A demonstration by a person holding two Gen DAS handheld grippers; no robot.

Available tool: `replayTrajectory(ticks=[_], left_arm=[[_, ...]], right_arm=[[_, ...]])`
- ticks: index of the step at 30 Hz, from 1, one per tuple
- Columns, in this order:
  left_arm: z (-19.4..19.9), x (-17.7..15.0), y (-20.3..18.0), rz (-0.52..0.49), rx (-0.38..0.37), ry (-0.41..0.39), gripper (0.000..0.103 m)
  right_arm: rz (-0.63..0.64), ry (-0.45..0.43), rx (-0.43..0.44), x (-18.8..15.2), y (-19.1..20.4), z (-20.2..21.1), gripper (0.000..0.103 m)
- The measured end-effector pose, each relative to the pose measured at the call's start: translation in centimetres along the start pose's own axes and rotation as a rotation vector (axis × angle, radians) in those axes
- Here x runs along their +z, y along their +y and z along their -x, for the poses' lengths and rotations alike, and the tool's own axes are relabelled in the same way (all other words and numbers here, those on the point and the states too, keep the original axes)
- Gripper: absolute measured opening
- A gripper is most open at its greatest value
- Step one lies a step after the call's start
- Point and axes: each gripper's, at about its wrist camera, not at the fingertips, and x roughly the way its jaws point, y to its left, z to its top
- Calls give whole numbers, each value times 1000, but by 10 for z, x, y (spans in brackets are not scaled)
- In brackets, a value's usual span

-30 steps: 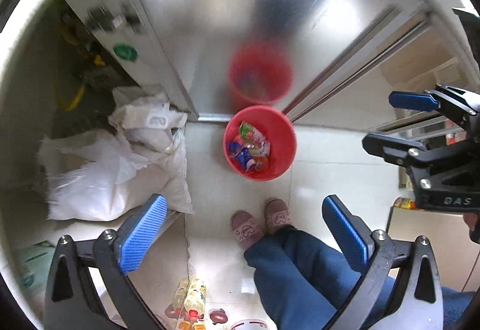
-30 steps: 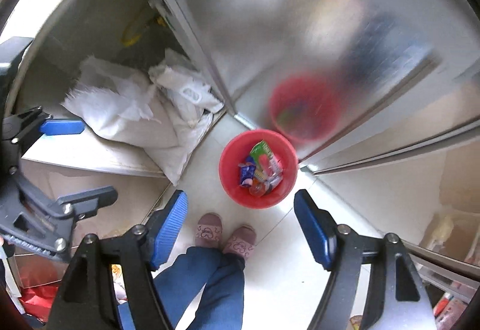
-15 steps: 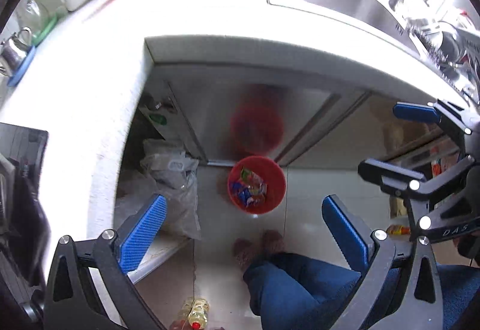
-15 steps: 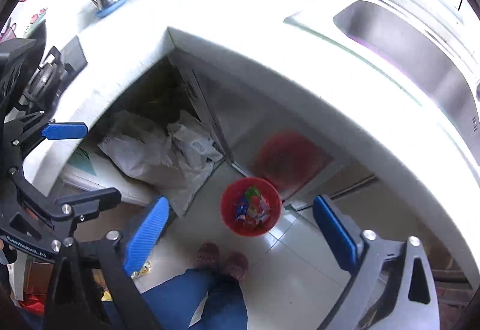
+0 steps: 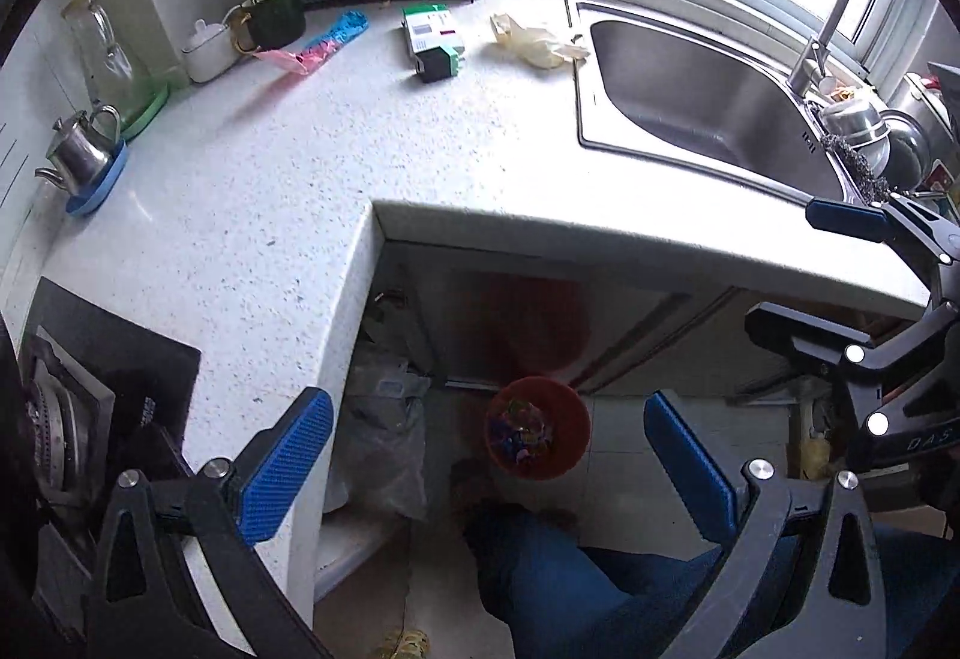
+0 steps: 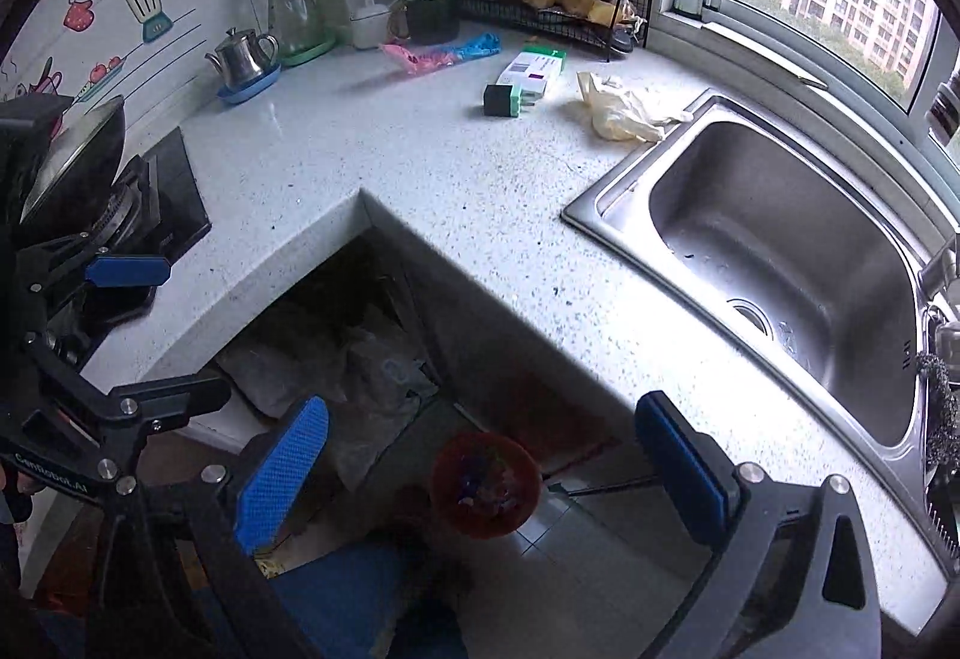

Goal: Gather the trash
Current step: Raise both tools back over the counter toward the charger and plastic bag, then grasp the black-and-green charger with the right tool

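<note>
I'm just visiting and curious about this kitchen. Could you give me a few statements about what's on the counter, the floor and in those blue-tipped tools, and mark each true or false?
1. The red bin stands on the floor and holds colourful wrappers. True.
2. The sink is piled full of dishes. False: its basin shows bare.
3. A crumpled yellowish glove lies on the countertop beside the sink. True.
4. The right hand-held gripper clamps a wrapper. False: it is open, with nothing between its fingers.
5. The green and white box is inside the red bin. False: it lies on the countertop.
6. The left hand-held gripper is open and empty. True.
</note>
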Motion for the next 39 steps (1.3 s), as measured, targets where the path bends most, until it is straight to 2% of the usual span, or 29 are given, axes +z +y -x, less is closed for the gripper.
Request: replayTrajectory(ticks=[6, 14, 18, 24, 33, 39], left_arm=[[-1, 41, 21, -9, 18, -35, 103], [-21, 105, 68, -18, 13, -53, 103], [-35, 140, 94, -20, 8, -41, 103], [-55, 180, 125, -68, 29, -34, 103], [-94, 212, 162, -76, 9, 23, 103], [-120, 219, 174, -67, -14, 62, 103]], right_arm=[[-10, -34, -17, 34, -12, -4, 102], [-22, -105, -37, 97, -20, -28, 102], [-34, -52, -51, 127, -19, -51, 102], [-88, 63, -1, 166, -18, -95, 102], [-130, 199, 61, 197, -11, -150, 102], [-195, 197, 42, 214, -22, -168, 102]])
